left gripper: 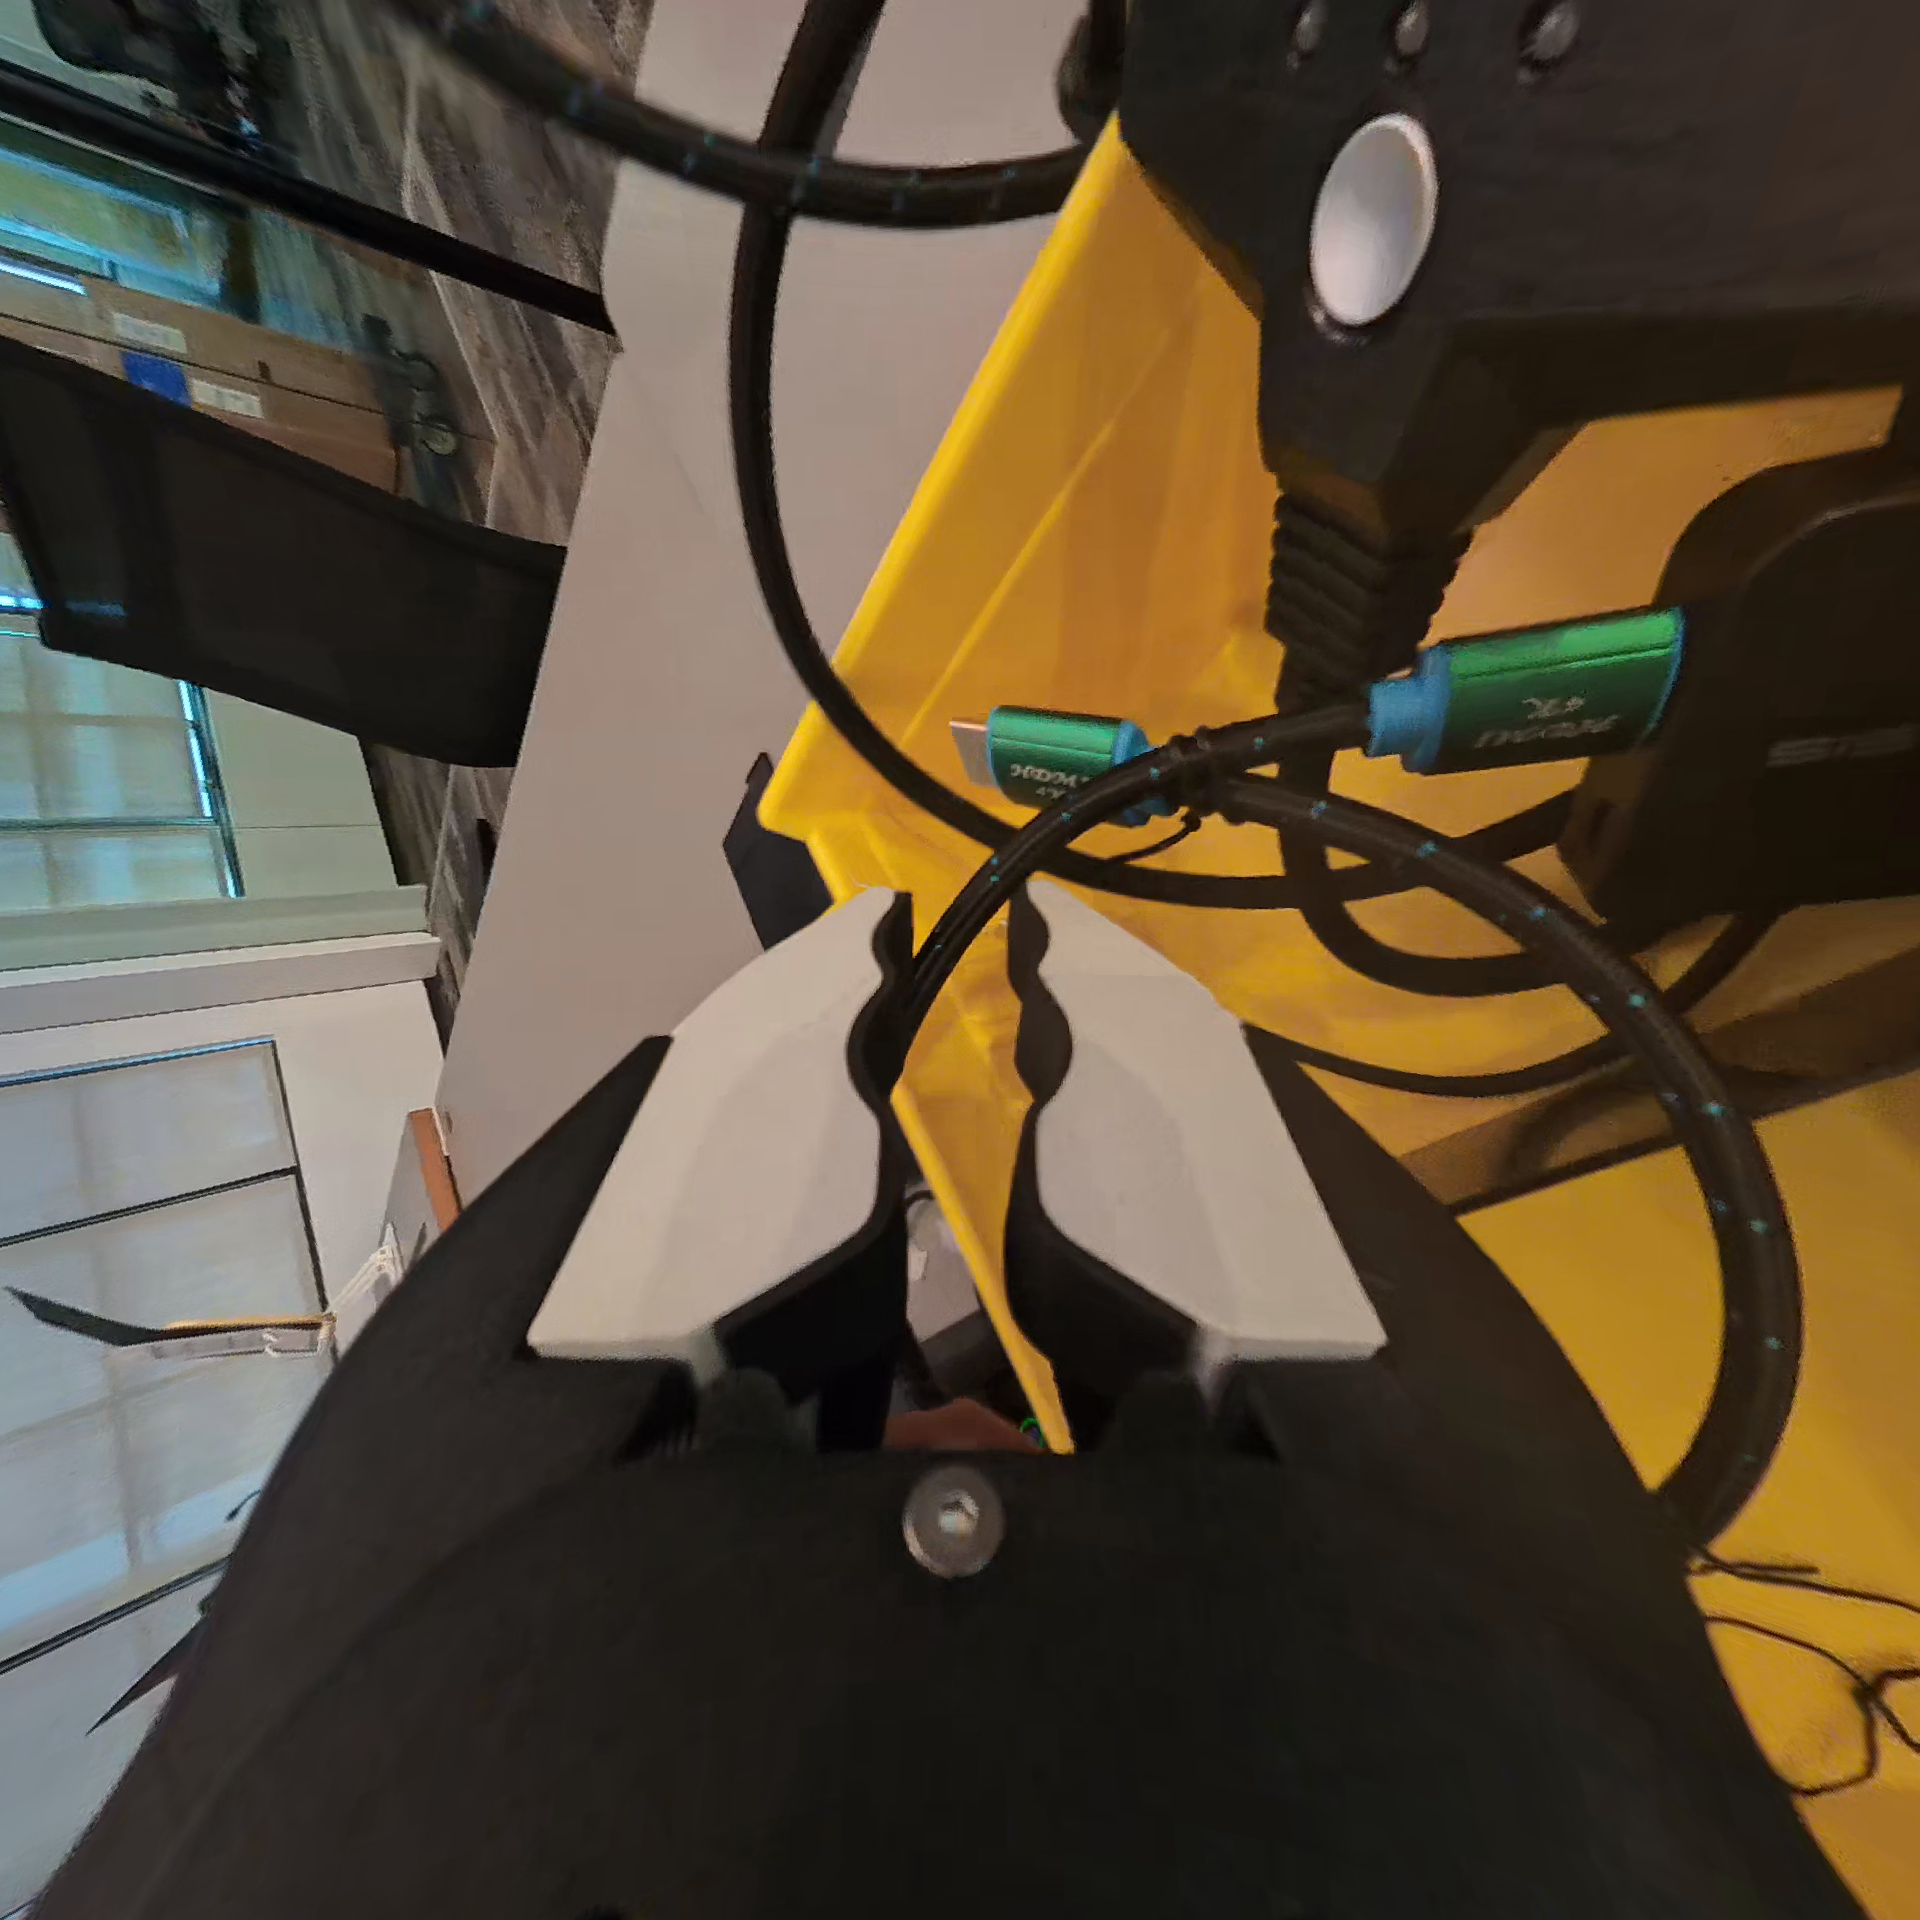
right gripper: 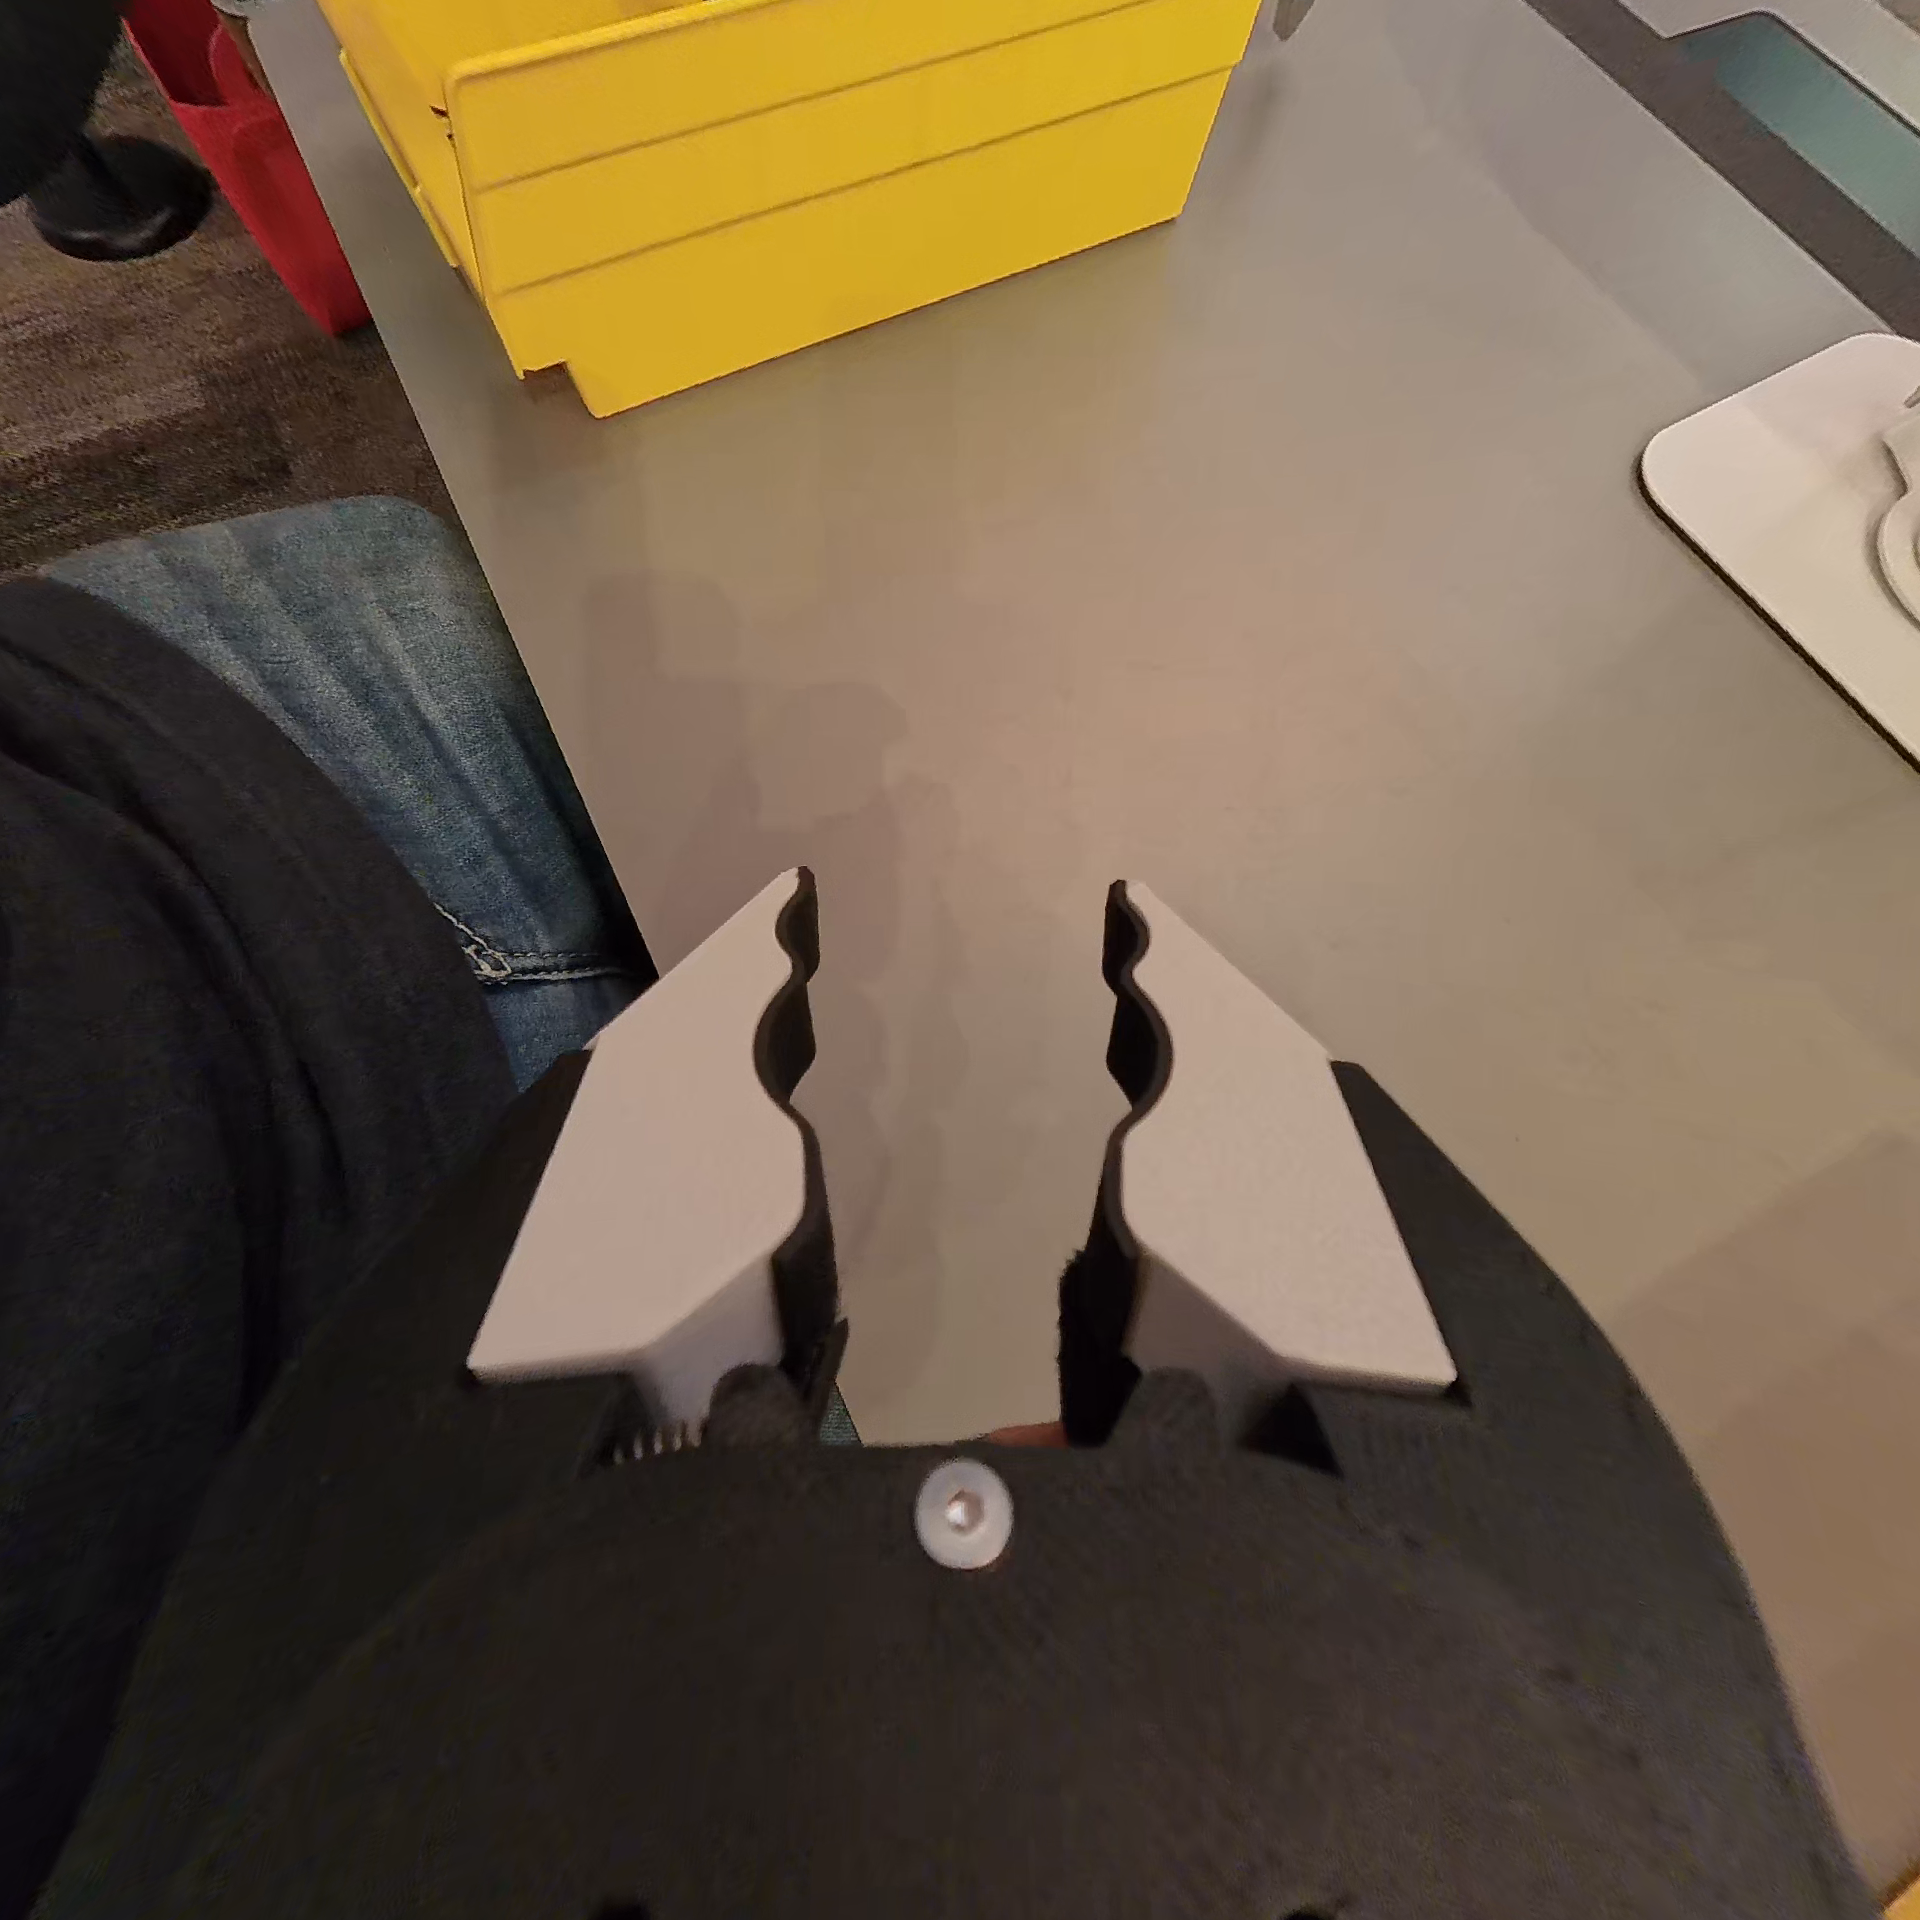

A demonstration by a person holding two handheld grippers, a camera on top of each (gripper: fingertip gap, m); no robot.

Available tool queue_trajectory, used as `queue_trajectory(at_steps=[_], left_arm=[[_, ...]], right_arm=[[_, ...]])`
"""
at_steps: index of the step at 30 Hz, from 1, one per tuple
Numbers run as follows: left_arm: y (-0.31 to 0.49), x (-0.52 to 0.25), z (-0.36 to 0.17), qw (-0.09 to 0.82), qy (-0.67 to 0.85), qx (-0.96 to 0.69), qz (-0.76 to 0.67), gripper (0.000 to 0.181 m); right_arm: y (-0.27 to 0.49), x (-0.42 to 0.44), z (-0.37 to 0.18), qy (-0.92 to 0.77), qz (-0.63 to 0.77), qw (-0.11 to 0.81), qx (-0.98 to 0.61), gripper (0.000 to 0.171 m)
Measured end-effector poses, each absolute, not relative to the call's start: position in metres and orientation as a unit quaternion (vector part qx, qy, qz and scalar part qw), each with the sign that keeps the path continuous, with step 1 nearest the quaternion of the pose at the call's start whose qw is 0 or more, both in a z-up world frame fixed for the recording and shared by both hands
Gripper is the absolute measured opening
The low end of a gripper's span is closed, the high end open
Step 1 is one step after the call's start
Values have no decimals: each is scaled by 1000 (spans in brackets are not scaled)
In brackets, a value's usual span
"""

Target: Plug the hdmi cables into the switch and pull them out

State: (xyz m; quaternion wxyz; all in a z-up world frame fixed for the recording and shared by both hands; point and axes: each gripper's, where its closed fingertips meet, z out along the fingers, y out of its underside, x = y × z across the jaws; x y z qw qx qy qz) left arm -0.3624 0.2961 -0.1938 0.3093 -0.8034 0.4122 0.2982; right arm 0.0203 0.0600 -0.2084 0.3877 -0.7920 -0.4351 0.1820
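Black braided HDMI cable (left gripper: 1704, 1122) with blue flecks, looped over and inside a yellow bin (left gripper: 1049, 540); one strand of it runs up between the fingers of the left gripper (left gripper: 961, 914), lying against the left finger's dark inner pad, with a narrow gap remaining on the other side, so whether the fingers actually pinch it cannot be told. Two green metal plugs with blue collars: the nearer plug (left gripper: 1060, 753) hangs free with its silver tip bare, over the bin's rim; the farther plug (left gripper: 1538, 691) lies just beside a black box (left gripper: 1766, 748) at the right edge, and whether it is seated in that box cannot be told. A black switch (left gripper: 1455, 260) with a round silver button sits at the top right of the left wrist view, a thick ribbed black lead running down from it into the tangle of cables. Further black cable arcs (left gripper: 769, 499) cross the bin's upper edge. The left wrist view is strongly tilted and partly blurred. Right gripper (right gripper: 961, 883): fingers spread apart, nothing between them, held over a bare grey counter (right gripper: 1247, 675). Yellow bin (right gripper: 831, 208) stands farther back on the counter, well apart from this gripper. A white flat base (right gripper: 1787, 520) lies at the counter's right edge. A person's dark sleeve and blue jeans (right gripper: 416, 707) show at the left, beside the counter edge.
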Motion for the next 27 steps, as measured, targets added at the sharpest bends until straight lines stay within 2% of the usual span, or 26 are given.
queue_trajectory(at_steps=[7,18,27], left_arm=[[287,-359,-162,361,416,-785,284,12],[267,-383,-140,359,421,-791,262,8],[264,-394,-90,462,342,-787,225,6]], right_arm=[[59,19,-208,-437,183,388,-790,53],[59,20,-207,-435,188,389,-790,53],[59,19,-206,-433,192,389,-790,53]])
